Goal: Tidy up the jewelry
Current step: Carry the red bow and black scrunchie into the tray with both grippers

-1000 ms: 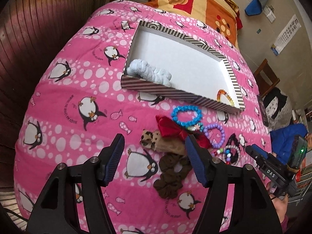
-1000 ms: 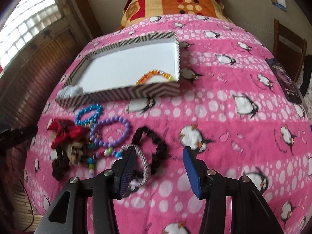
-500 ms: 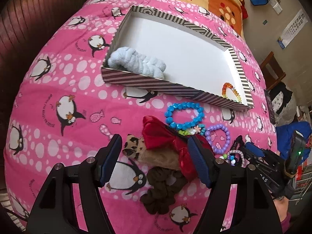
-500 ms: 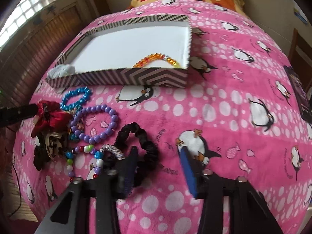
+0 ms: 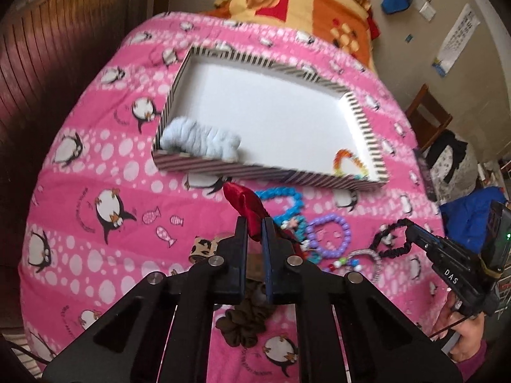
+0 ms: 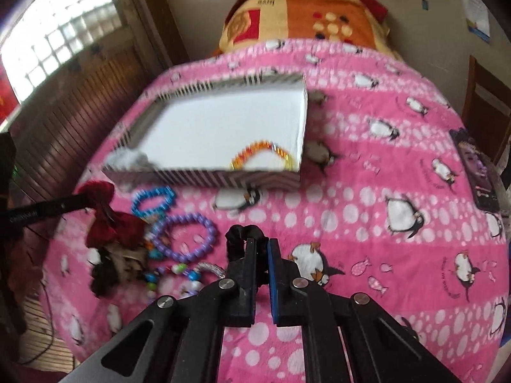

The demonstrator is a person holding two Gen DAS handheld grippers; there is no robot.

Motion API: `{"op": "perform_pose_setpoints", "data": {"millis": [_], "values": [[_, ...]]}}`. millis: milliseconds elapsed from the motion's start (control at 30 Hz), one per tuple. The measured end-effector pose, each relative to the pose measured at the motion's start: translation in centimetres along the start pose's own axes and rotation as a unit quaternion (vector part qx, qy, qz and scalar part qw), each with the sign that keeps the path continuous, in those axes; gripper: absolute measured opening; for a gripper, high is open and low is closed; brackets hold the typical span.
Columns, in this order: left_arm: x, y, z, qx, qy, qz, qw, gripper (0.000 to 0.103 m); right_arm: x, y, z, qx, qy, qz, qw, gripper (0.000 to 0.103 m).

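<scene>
Bow [image 5: 247, 206], red, sits pinched in the left gripper [image 5: 254, 223] near the striped box [image 5: 255, 169] edge. Right gripper [image 6: 262, 245] squeezes the black scrunchie [image 6: 239, 234] over pink blanket [image 6: 367, 210].

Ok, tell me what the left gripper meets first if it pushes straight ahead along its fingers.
Probably the near striped wall of the box. The left gripper, shut on the red bow, points at that wall; depth is unclear, so it might clear the rim.
</scene>
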State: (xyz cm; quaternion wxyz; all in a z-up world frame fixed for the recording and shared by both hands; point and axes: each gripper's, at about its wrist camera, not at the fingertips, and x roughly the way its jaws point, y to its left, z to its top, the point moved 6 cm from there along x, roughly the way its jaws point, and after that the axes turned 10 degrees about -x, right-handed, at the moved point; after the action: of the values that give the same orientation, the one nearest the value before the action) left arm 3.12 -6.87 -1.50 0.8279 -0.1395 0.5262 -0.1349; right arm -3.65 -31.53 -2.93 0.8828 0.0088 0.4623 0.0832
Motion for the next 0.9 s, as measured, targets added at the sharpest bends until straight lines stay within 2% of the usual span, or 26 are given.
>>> {"op": "perform_pose_setpoints", "data": {"millis": [167, 267, 400, 433, 467, 533, 600, 733, 833, 900], "values": [[-2.2, -0.5, 0.7, 0.002, -0.018, -0.018, 0.9997, 0.007, -2.3, 0.4, 1.6, 0.0, -0.029, -0.005, 1.0, 0.006], [-2.8, -0.5, 1.1, 0.007, -0.026, -0.016, 0.9995, 0.007, -3.3, 1.1, 2.1, -0.001, -0.04, -0.007, 0.999, 0.006], [-2.4, 0.4, 0.9, -0.017, -0.009, -0.019, 0.9996, 0.009, -3.7, 1.6, 2.4, -0.005, -0.043, -0.006, 0.999, 0.006], [-2.2, 0.8, 0.8, -0.03, -0.005, -0.024, 0.9993, 0.018, -3.6, 1.6, 2.3, -0.006, -0.042, -0.006, 0.999, 0.006], [-1.9, 1.3, 0.8, -0.042, 0.001, -0.027, 0.9988, 0.039, -3.5, 1.8, 2.2, -0.006, -0.041, -0.006, 0.999, 0.006], [-1.1, 2.1, 0.8, -0.073, 0.013, -0.034, 0.9966, 0.061, -3.4, 1.9, 2.0, -0.006, -0.037, -0.005, 0.999, 0.006], [-0.1, 2.5, 1.0, -0.092, 0.02, -0.038, 0.9948, 0.061, -3.2, 2.0, 1.7, -0.008, -0.032, -0.004, 0.999, 0.006], [3.1, 3.5, 1.3, -0.111, 0.053, -0.001, 0.9924, 0.061, -3.1, 1.9, 1.4, -0.007, -0.025, -0.002, 1.0, 0.006], [4.9, 3.0, 1.2, -0.096, 0.069, 0.012, 0.993, 0.061, -3.1, 1.6, 1.3, -0.006, -0.022, -0.002, 1.0, 0.006], [6.0, 2.2, 1.1, -0.077, 0.077, 0.022, 0.9938, 0.053, -2.8, 1.4, 1.2, -0.003, -0.017, -0.001, 1.0, 0.006]]}}
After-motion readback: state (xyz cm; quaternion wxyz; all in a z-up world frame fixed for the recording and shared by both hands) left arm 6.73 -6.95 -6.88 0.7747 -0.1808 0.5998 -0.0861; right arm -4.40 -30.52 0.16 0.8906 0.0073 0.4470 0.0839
